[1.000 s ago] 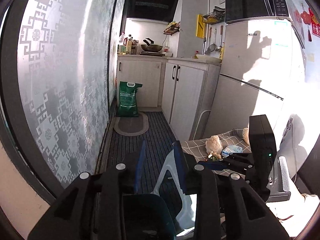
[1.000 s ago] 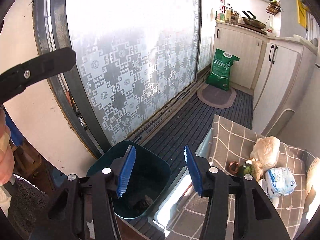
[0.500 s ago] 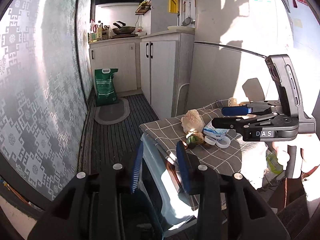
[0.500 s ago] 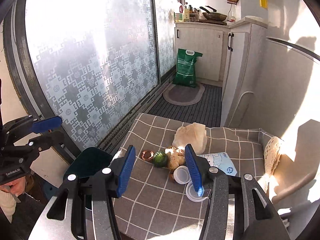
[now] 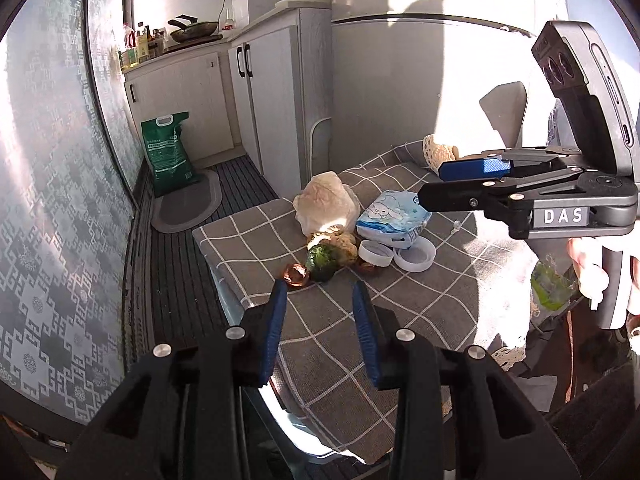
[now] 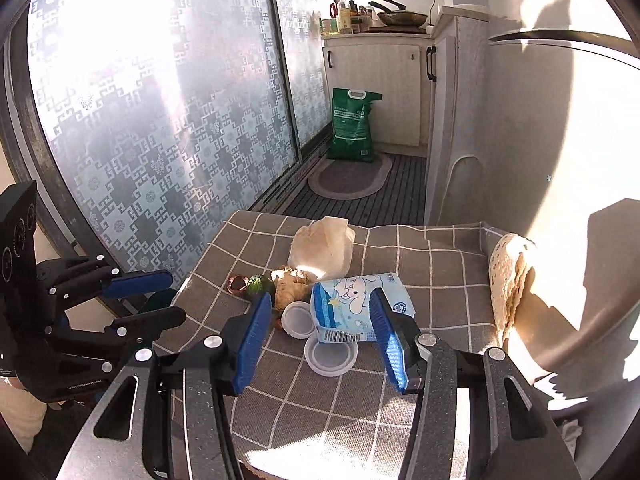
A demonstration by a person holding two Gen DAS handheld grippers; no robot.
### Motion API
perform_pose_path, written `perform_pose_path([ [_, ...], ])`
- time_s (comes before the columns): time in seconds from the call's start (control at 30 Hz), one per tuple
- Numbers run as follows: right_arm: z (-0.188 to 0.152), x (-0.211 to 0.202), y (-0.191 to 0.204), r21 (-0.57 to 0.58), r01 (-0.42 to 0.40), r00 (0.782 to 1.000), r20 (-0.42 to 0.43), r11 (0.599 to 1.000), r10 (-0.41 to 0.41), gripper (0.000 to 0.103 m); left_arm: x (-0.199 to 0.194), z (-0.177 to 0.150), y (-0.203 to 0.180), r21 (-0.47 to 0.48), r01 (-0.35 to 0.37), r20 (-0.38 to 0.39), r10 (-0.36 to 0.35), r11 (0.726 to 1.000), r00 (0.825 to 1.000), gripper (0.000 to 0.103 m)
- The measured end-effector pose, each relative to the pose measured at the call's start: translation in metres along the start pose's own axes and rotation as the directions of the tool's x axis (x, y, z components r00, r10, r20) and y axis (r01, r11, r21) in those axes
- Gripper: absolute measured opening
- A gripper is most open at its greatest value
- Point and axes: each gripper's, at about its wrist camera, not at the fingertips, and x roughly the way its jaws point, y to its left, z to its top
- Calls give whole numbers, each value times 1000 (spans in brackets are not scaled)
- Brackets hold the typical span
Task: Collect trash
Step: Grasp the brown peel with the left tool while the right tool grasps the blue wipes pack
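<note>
A heap of trash lies on the grey checked tablecloth (image 5: 400, 320): a crumpled pale bag (image 5: 326, 204), a blue tissue pack (image 5: 394, 216), a green vegetable scrap (image 5: 322, 260), a knobbly beige root (image 6: 290, 280), a brown shell (image 5: 296, 274) and two white lids (image 6: 298, 318). My left gripper (image 5: 318, 300) hovers open just short of the shell and scrap, nothing between its fingers. My right gripper (image 6: 318, 308) is open above the tissue pack (image 6: 356, 304) and the lids, not touching them. A sliver of the dark teal bin (image 6: 158, 301) shows past the table's left edge.
A frosted patterned glass door (image 6: 160, 120) runs along the left. A green sack (image 5: 168, 152) and an oval mat (image 5: 186, 208) sit on the slatted floor by white cabinets (image 5: 272, 92). A lace cloth (image 6: 512, 276) hangs at the table's right side. A hand (image 5: 588, 264) holds the right gripper.
Both grippers swung from the bin and floor over to the table. The left one dropped lower toward the trash heap. The right one came in over the tissue pack. Nothing was picked up.
</note>
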Motion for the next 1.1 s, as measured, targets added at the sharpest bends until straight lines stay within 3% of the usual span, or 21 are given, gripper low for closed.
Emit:
perform_pose_path([
  [0.4, -8, 7, -27, 24, -10, 1000, -24, 1000, 11, 52, 53, 4, 7, 78, -64, -82, 71, 995, 994, 33],
  [0.93, -12, 40, -37, -35, -37, 995, -95, 999, 34, 52, 74, 7, 20, 110, -12, -97, 23, 994, 995, 29],
  [1.1, -10, 48, -34, -31, -74, 994, -84, 997, 71, 75, 76, 6, 19, 127, -14, -94, 27, 992, 995, 22],
])
